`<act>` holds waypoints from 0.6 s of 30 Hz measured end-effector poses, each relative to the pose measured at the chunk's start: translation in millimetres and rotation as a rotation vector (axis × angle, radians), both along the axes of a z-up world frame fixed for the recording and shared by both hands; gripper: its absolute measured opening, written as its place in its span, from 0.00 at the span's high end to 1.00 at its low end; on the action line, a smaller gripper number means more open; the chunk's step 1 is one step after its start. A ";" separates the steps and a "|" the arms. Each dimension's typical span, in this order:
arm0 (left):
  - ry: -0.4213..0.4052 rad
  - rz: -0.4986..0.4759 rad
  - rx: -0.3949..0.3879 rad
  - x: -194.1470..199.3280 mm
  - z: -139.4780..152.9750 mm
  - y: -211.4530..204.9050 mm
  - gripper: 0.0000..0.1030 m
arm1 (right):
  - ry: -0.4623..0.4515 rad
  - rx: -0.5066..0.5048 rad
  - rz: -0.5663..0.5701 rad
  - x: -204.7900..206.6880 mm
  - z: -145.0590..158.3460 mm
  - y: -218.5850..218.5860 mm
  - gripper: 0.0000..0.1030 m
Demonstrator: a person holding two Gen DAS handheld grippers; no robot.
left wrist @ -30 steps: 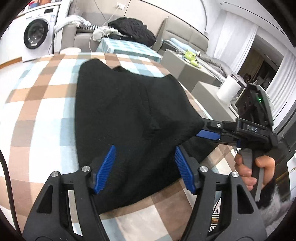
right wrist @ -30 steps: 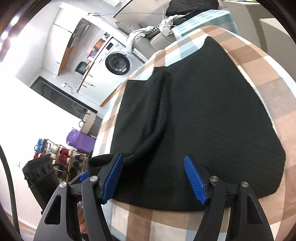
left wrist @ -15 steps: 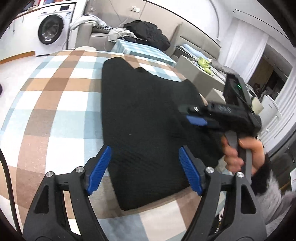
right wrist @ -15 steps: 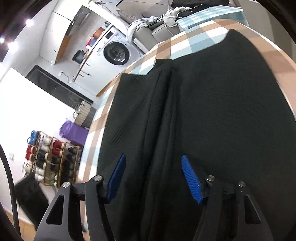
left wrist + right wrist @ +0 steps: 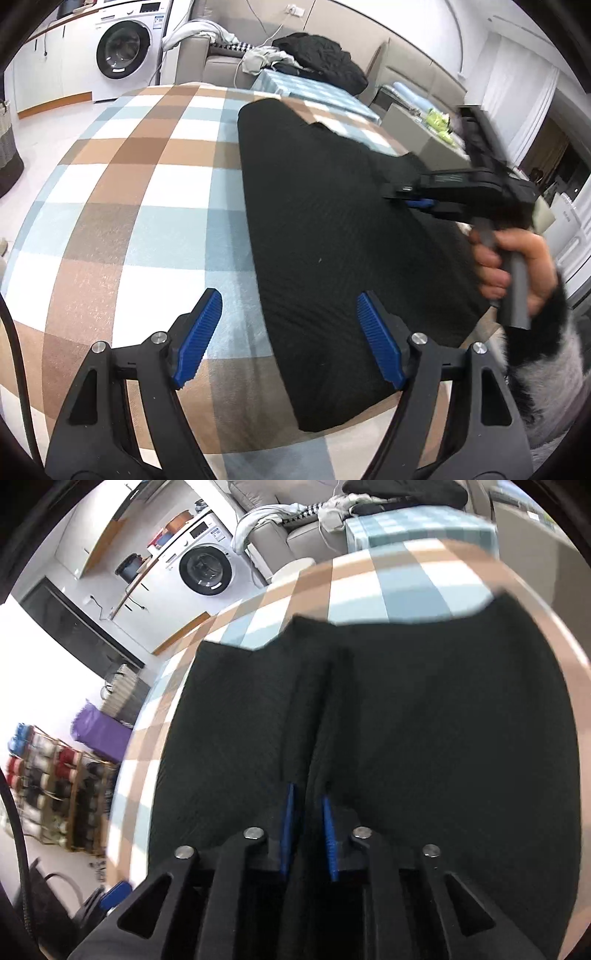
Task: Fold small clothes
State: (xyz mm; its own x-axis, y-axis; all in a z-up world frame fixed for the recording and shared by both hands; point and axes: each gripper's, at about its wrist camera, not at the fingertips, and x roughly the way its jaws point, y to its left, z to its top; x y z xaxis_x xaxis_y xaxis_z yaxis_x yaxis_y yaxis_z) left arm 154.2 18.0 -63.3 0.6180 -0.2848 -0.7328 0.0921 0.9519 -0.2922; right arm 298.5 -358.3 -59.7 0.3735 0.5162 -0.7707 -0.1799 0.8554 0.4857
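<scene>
A: Left wrist view first, biggest thing first: the checked tablecloth [image 5: 122, 206] fills most of the frame, and the black garment [image 5: 332, 240] lies flat on it from about twelve o'clock down to five o'clock.

B: Where is it against the left gripper [image 5: 288, 336]?

A: The garment's left edge runs down between the two blue pads. The right pad [image 5: 376, 347] is over the cloth, the left pad [image 5: 199, 332] over bare tablecloth. Jaws spread wide, nothing in them.

B: And the right gripper [image 5: 308, 830]?

A: In the right wrist view its pads are nearly together, clenched on a raised fold of the black garment that runs away toward twelve o'clock. In the left wrist view the same tool [image 5: 461, 192] sits at three o'clock over the garment's right side, with the hand [image 5: 513, 266] on its handle; that part is motion-blurred, so I cannot tell how high it is over the table.

B: Room to move?

A: Bare cloth from seven to eleven o'clock. The garment's near corner lies close to the table's rim at five o'clock.

B: Containers?

A: A washing machine [image 5: 125, 48] at eleven o'clock, door shut; a sofa [image 5: 221, 62] with heaped clothes [image 5: 317, 59] at twelve. In the right wrist view, a rack [image 5: 51, 790] at nine o'clock holds small red, blue and dark items, too blurred to name.
</scene>
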 end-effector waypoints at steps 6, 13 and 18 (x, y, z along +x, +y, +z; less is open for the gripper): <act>0.009 -0.029 0.012 1.0 -7.4 -5.2 0.29 | 0.003 0.067 0.102 -69.0 0.5 -17.7 0.61; -0.002 -0.055 0.028 -2.4 -11.9 -9.4 0.29 | -0.079 0.017 0.028 -91.0 -3.1 -18.3 0.75; 0.005 -0.061 0.055 -1.0 -14.2 -10.9 0.29 | -0.129 0.027 0.017 -98.6 2.8 -23.6 0.94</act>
State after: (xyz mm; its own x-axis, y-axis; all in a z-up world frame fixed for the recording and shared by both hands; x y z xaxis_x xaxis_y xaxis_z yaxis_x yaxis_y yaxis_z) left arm 153.2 7.1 -77.5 0.5973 -0.2811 -0.7511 0.1492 0.9592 -0.2403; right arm 199.9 -381.9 -56.9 0.4598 0.5429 -0.7027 -0.2566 0.8388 0.4802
